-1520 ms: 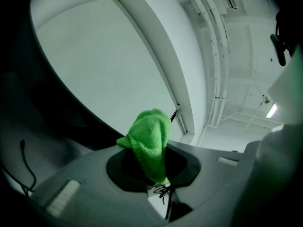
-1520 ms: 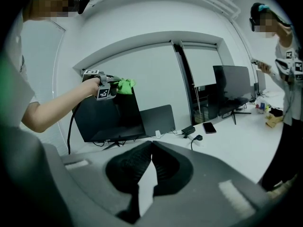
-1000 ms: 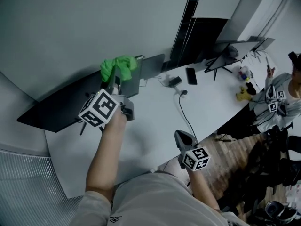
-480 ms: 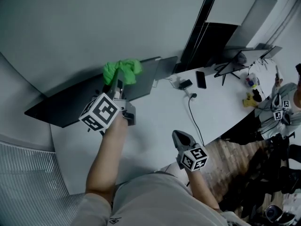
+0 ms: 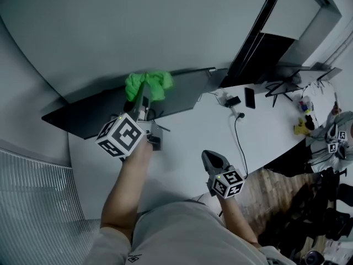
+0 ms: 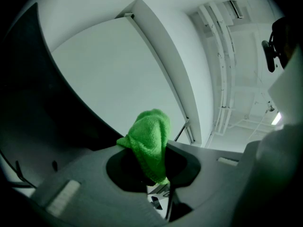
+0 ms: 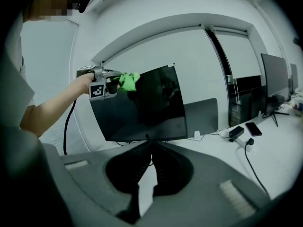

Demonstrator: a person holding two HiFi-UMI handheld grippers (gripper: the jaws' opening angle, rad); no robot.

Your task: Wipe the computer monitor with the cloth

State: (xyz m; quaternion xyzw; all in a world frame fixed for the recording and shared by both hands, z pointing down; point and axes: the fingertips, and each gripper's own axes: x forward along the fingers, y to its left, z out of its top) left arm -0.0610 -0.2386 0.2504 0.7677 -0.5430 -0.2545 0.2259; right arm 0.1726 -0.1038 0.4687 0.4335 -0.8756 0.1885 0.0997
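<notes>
Above white desk (image 5: 187, 137), left claw (image 5: 142, 95) grips cloth (image 5: 149, 85) at monitor (image 5: 94, 115); right claw (image 7: 150, 143) closed, empty.

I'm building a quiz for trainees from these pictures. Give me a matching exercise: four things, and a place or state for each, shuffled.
1 green cloth
2 monitor
3 right claw
4 phone

A flat on the desk
B shut, empty
C screen dark
D pinched in the left claw

Pairs: 1-D, 2-C, 3-B, 4-A
</notes>
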